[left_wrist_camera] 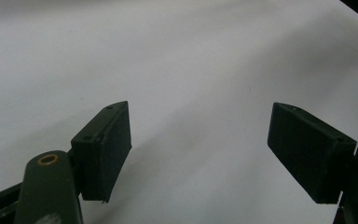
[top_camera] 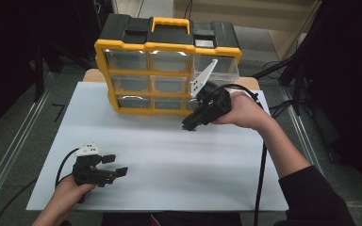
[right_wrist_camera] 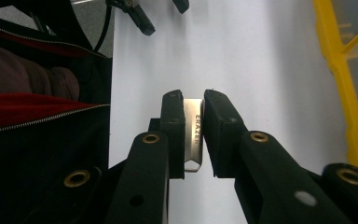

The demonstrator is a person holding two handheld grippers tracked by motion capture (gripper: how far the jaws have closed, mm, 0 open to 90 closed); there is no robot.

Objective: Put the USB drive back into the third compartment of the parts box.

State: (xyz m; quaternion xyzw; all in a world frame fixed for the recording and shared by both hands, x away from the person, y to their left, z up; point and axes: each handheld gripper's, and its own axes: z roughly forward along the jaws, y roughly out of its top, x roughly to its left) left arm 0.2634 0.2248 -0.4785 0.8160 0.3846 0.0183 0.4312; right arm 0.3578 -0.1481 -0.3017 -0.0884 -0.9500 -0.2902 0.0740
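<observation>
In the right gripper view the right gripper point(right_wrist_camera: 195, 135) is clenched on an eraser point(right_wrist_camera: 193, 137), a pale flat piece with its printed word running along the edge that faces the camera. It sits at the middle of the frame, pinched between the two black pads, and most of its faces are hidden by them. In the high view that gripper point(top_camera: 192, 123) is right of centre, held in a hand point(top_camera: 242, 110) just in front of the lower right corner of a yellow and black parts organizer point(top_camera: 167, 47). The eraser itself is too small to make out there.

The organizer stands upright at the top centre of the white board point(top_camera: 169, 155), with clear drawers in rows; its upper right drawer point(top_camera: 217, 70) is pulled out. The gripper's grey plate covers part of that drawer, and the hand and gripper hide the organizer's lower right corner.

The left gripper point(top_camera: 114, 165) is at the lower left, its jaws spread apart over bare board with nothing between them. The left gripper view shows the same wide gap point(left_wrist_camera: 199, 149).
</observation>
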